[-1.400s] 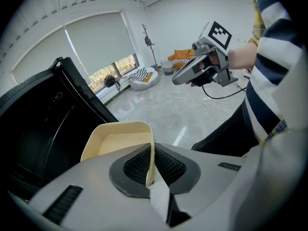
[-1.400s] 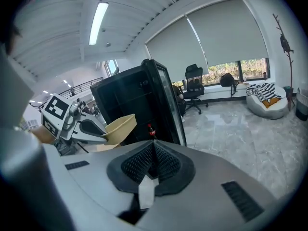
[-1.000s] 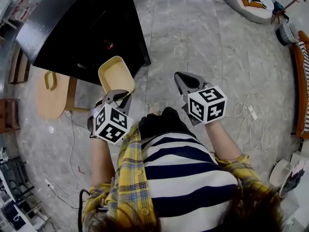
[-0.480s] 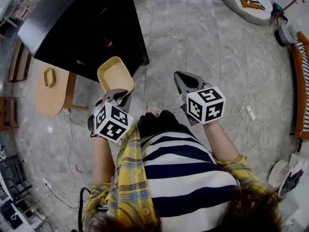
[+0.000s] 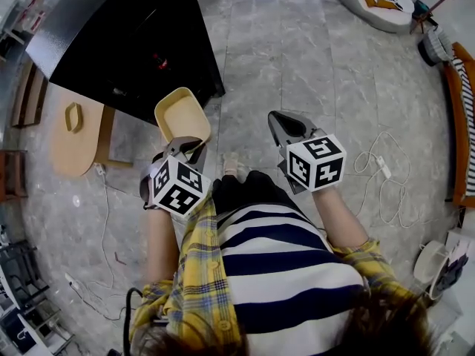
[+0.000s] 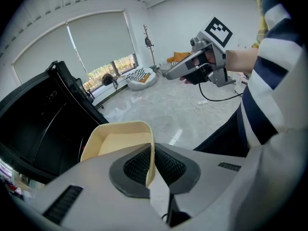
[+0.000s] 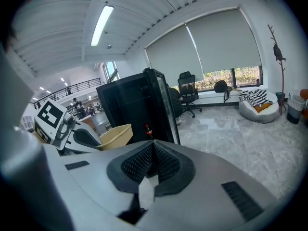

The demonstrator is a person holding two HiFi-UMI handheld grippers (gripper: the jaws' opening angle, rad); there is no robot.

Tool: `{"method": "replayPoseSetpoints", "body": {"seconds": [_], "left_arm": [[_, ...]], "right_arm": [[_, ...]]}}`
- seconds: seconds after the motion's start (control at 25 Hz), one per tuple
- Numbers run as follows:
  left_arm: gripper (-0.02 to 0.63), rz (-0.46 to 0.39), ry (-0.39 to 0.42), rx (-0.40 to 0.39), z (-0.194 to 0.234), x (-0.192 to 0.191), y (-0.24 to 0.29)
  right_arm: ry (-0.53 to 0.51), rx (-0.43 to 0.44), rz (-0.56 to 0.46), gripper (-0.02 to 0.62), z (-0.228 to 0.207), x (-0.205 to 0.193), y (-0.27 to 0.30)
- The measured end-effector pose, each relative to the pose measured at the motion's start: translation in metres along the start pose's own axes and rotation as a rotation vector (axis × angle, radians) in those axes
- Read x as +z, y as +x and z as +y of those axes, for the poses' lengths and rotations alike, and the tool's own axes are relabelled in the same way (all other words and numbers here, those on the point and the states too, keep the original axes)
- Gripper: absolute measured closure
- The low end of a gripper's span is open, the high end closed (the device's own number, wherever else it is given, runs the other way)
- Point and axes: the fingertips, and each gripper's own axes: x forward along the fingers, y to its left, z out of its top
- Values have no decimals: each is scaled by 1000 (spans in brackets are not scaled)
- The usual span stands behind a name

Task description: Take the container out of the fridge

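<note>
since the earlier frame the left gripper (image 5: pixel 184 145) and the container (image 5: pixel 180 113) have drifted slightly right in the head view; the right gripper (image 5: pixel 285 123) has barely shifted. the container is a beige, open-topped, empty tub, out of the black fridge (image 5: pixel 126 43) and held above the marble floor (image 5: pixel 319 65) just beside the fridge's front edge. left jaws are clamped on the tub's near rim wall, one pad inside and one outside. right jaws are pressed together with nothing between them, well apart from the tub. a red-capped bottle (image 7: pixel 148 130) shows inside the fridge.
</note>
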Motion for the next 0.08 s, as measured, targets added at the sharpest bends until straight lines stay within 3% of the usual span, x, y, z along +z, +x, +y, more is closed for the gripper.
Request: {"method": "replayPoseSetpoints", "body": {"seconds": [0.08], "left_arm": [[571, 1, -1, -3, -7, 0, 1]], "right_arm": [[1, -5, 5, 568, -2, -4, -4]]}}
